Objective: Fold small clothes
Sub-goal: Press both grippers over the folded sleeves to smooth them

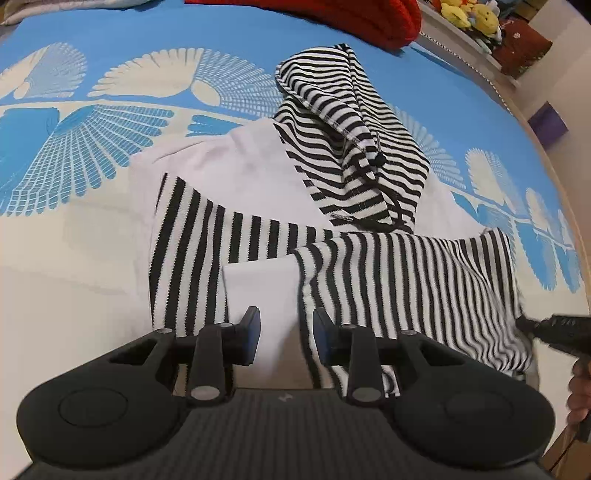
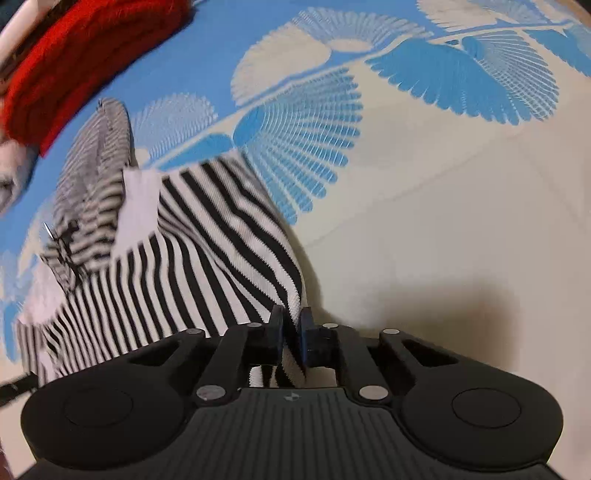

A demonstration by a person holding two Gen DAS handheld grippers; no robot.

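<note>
A black-and-white striped hooded top (image 1: pixel 369 266) lies spread on the bed (image 1: pixel 55 258), on its blue-and-cream leaf-print cover, with its hood (image 1: pixel 332 122) pointing toward the far edge, where a red knitted thing (image 1: pixel 332 18) lies. The near part of the garment runs as one long striped band crosswise to both claws, so its long axis goes from side to side along the near edge of the bed.

The left claw (image 1: pixel 286 332) hangs over the middle of that band with its jaws apart; a plain white cuff or panel (image 1: pixel 262 288) lies in the gap between them, and the pads do not press on it. The fabric is straight ahead and just below, so this claw has only to drop and close.

The right claw (image 2: pixel 291 332) is at the band's outer end, toward the bare cream side of the bed, jaws together and clamped on a pinch of the striped hem (image 2: pixel 295 306). In the left wrist view its tip (image 1: pixel 546 328) shows at the right edge, touching the same end of the cloth.

By my reading the right hand already has its corner, and the left is the one lacking a hold. The fold probably turns on lifting both points together and carrying the band away, toward the hood.
</note>
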